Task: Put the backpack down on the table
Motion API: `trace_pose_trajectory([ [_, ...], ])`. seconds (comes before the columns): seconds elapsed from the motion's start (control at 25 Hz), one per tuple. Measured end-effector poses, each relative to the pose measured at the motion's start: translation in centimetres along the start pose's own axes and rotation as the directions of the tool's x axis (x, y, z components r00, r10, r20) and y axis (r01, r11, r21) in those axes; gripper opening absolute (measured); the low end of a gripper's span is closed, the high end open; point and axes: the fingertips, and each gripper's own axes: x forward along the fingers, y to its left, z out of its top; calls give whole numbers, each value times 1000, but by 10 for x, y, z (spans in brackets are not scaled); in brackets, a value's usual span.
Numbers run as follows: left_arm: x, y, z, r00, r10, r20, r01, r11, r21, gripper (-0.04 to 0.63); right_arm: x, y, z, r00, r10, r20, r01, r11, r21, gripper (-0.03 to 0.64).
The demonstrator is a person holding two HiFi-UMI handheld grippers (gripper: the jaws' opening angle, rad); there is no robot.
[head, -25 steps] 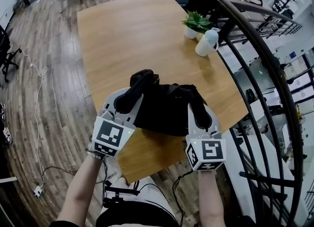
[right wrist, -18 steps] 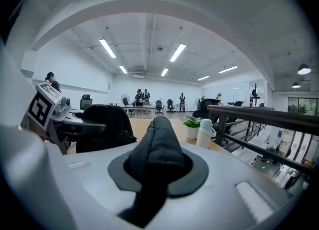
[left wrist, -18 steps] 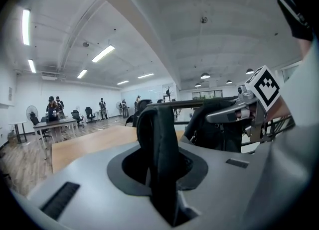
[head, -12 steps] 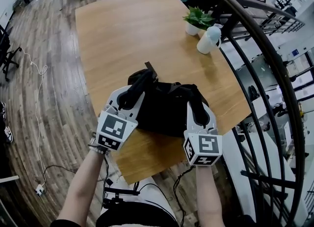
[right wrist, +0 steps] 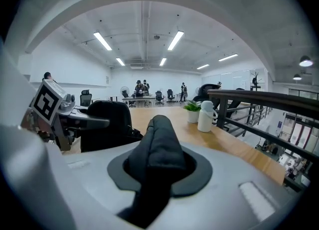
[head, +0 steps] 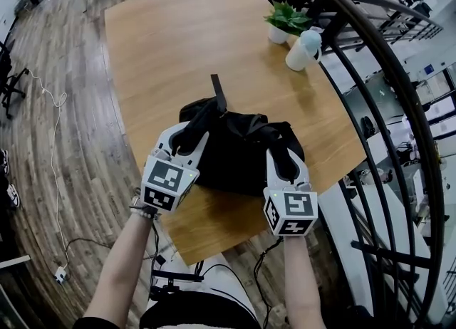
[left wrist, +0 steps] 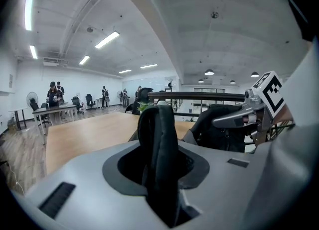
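A black backpack (head: 242, 153) sits on the near part of the wooden table (head: 178, 43). My left gripper (head: 191, 135) grips its left shoulder strap (left wrist: 158, 144); its jaws are opening while the strap still stands between them. My right gripper (head: 285, 160) is shut on the right shoulder strap (right wrist: 157, 149). A thin strap end (head: 216, 92) lies on the table behind the bag. Each gripper view shows the backpack body (left wrist: 219, 129) (right wrist: 107, 124) beside the other gripper.
A potted plant (head: 283, 20) and a white jug (head: 301, 48) stand at the table's far right edge. A dark curved railing (head: 385, 71) runs close along the right side. Office chairs stand beyond the far end. A cable (head: 53, 142) trails over the floor at the left.
Both grippers have sunk with the backpack, which has come down onto the tabletop. Its thin strap end now lies out on the wood behind it.
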Motion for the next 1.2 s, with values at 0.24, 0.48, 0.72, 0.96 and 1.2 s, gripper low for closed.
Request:
trace_pose_trajectory([
  [0.24, 6, -3, -7, 1000, -22, -21, 22, 1000, 8, 101, 3, 0, -11, 1000, 5, -21, -4, 999, 32, 170],
  [0.48, -3, -6, -3, 999, -16, -38, 18, 999, 50, 146, -6, -5, 4, 999, -40, 31, 39, 999, 33, 206],
  [0.72, -18, -9, 6, 1000, -2, -6, 3, 998, 57, 163, -20, -1, 22, 995, -60, 85, 59, 998, 18, 222],
  [0.96, -41, -4, 21, 999, 8, 45, -10, 999, 43, 189, -40, 9, 39, 990, -67, 128, 66, 998, 14, 221],
  [1.2, -74, -6, 36, 996, 28, 84, -35, 996, 86, 148, -65, 24, 44, 986, -73, 147, 75, 997, -6, 152],
])
